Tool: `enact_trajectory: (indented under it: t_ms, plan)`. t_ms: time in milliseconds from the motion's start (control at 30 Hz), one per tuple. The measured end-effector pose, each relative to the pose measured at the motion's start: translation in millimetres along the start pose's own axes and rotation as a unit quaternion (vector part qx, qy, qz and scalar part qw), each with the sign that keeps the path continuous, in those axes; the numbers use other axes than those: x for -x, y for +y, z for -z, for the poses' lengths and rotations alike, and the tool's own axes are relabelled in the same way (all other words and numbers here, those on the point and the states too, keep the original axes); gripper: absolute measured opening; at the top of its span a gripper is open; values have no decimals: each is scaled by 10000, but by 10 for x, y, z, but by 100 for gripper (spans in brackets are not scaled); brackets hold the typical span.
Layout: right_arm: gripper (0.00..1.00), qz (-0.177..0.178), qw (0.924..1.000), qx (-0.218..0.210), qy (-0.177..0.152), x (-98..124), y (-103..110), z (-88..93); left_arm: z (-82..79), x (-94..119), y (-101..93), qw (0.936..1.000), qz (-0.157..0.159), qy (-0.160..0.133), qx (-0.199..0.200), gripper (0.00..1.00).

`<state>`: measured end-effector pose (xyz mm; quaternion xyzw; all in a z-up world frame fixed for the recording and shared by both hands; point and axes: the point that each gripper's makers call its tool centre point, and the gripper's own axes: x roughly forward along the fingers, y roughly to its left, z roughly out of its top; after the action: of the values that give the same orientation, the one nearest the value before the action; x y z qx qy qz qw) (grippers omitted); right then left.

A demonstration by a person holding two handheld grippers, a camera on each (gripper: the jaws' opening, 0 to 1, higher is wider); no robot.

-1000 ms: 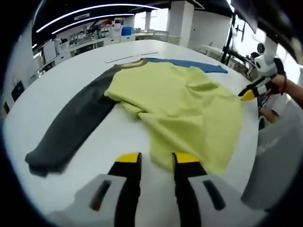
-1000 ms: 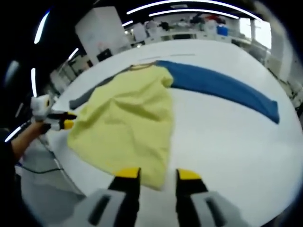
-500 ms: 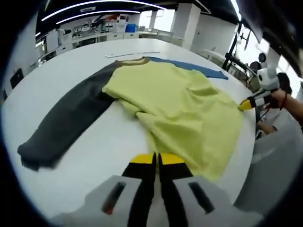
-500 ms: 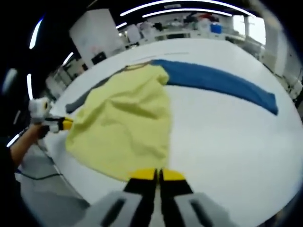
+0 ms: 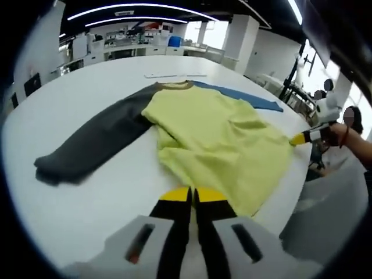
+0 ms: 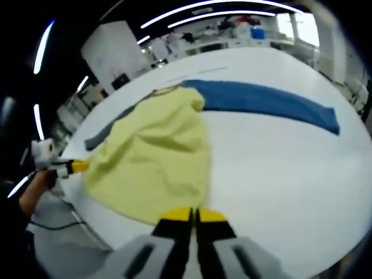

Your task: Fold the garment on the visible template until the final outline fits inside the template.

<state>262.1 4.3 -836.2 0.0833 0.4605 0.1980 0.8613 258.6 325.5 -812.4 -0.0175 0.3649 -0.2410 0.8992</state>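
— What changed since a second ago?

— Both pairs of jaws were parted then and are pressed together now. The left gripper (image 5: 192, 195) is clenched at the near hem of the garment (image 5: 220, 136), and the right gripper (image 6: 193, 215) is clenched at the opposite hem corner.

— Are they pinching cloth?

— Hard to say. The yellow tips meet right at the fabric edge, but whether cloth sits between them can't be made out.

— Where is the garment?

— Spread on the white table (image 5: 104, 78), yellow body rumpled, with the dark grey sleeve (image 5: 93, 145) stretched out flat. The blue sleeve (image 6: 264, 102) lies straight on the other side; in the left gripper view the body hides most of it.

— And the template?

— I can't pick out any outline under the garment.
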Motion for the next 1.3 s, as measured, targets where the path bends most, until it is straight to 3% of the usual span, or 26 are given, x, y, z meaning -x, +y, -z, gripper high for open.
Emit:
enact_trajectory:
  t_ms: [333,600,1033,1300]
  plan:
    - [0,-76,9998,183,96,169,118,23,89,199,-35,9983,-101,-81,566,0]
    - [0,83,9993,196,294,183,21,166,205,266,-40,9956,-189,43,912,0]
    - [0,238,9992,130,284,209,-104,195,351,230,3,9956,-312,298,830,2]
    - [0,106,9998,-59,175,186,-101,194,317,268,-69,9988,-43,182,447,16]
